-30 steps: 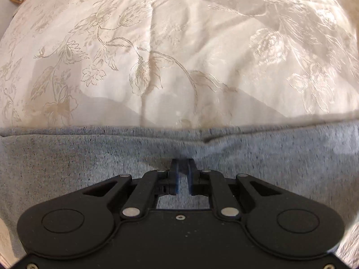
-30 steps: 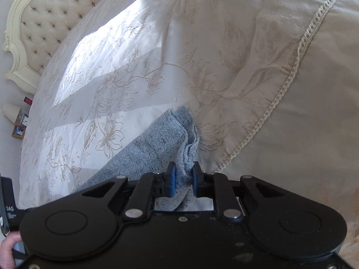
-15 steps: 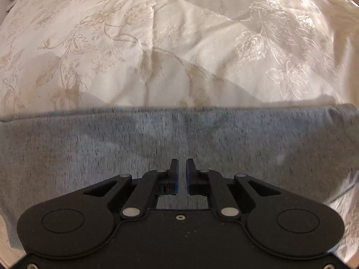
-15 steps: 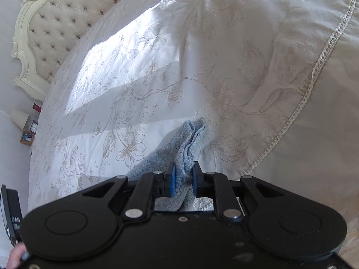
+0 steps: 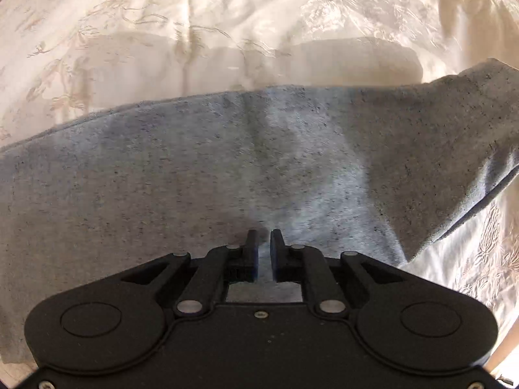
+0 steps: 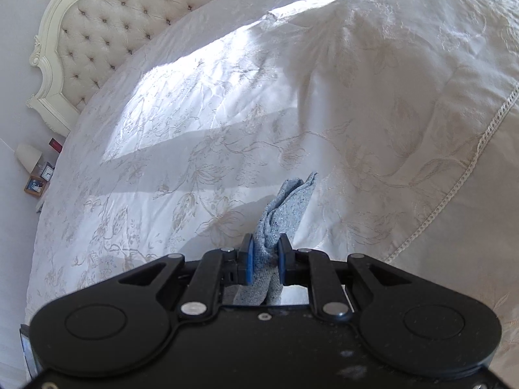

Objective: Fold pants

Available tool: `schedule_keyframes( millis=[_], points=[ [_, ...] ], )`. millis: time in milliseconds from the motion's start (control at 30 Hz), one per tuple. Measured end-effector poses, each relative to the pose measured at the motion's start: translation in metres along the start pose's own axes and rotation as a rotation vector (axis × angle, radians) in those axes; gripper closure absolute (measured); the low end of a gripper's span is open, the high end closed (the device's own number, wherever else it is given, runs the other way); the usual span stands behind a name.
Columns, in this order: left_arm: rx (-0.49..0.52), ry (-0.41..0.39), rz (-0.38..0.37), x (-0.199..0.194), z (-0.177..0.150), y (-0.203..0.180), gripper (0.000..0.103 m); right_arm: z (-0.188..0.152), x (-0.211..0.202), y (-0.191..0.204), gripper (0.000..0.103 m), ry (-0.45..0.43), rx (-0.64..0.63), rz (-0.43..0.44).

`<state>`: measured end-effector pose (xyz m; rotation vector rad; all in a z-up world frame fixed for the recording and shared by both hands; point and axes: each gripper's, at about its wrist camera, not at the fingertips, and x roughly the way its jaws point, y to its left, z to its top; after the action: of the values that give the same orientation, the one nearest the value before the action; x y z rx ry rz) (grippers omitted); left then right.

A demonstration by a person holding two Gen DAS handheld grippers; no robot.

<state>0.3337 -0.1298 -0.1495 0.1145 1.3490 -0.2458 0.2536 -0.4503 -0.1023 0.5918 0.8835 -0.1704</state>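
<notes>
The pants, a grey speckled knit, are spread across the cream embroidered bedspread and fill the near half of the left wrist view. Their far edge runs from lower left to upper right, and the right end is raised off the bed and hangs in a drooping fold.

The left gripper points steeply down at the cloth. Its jaws stand nearly together, having just been opening slightly, with a narrow gap between them; grey fabric shows through the gap, but whether the pads pinch a layer cannot be told.

The right gripper is clamped on a bunched corner of the pants. The gathered cloth stands up beyond the blue pads, clear of the bedspread. This grip is probably what raises the right end, so that the held portion can be carried over the flat portion to form a fold.

A tufted headboard stands at far left, well apart from the work.
</notes>
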Motion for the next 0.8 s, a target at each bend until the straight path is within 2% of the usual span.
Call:
schedule_keyframes(
  millis=[167, 300, 400, 533, 667, 700, 800],
  points=[
    [-0.008, -0.041, 0.001, -0.026, -0.011, 0.066, 0.086, -0.019, -0.027, 0.075, 0.087, -0.054, -0.086, 0.032],
    [-0.034, -0.059, 0.028, -0.042, -0.026, 0.128, 0.086, -0.052, -0.037, 0.148, 0.087, -0.054, -0.152, 0.115],
    [-0.079, -0.052, 0.040, -0.048, -0.039, 0.173, 0.086, -0.090, -0.029, 0.204, 0.087, -0.010, -0.187, 0.207],
    [-0.130, -0.030, 0.083, -0.049, -0.055, 0.224, 0.086, -0.152, 0.006, 0.269, 0.087, 0.098, -0.266, 0.263],
    [-0.170, -0.018, 0.066, -0.051, -0.062, 0.254, 0.086, -0.211, 0.041, 0.310, 0.087, 0.222, -0.337, 0.237],
    [-0.171, -0.017, 0.059, -0.050, -0.060, 0.256, 0.086, -0.218, 0.043, 0.313, 0.087, 0.235, -0.344, 0.231],
    [-0.135, -0.030, 0.042, -0.050, -0.050, 0.250, 0.086, -0.230, 0.041, 0.309, 0.077, 0.239, -0.343, 0.167]
  ],
)
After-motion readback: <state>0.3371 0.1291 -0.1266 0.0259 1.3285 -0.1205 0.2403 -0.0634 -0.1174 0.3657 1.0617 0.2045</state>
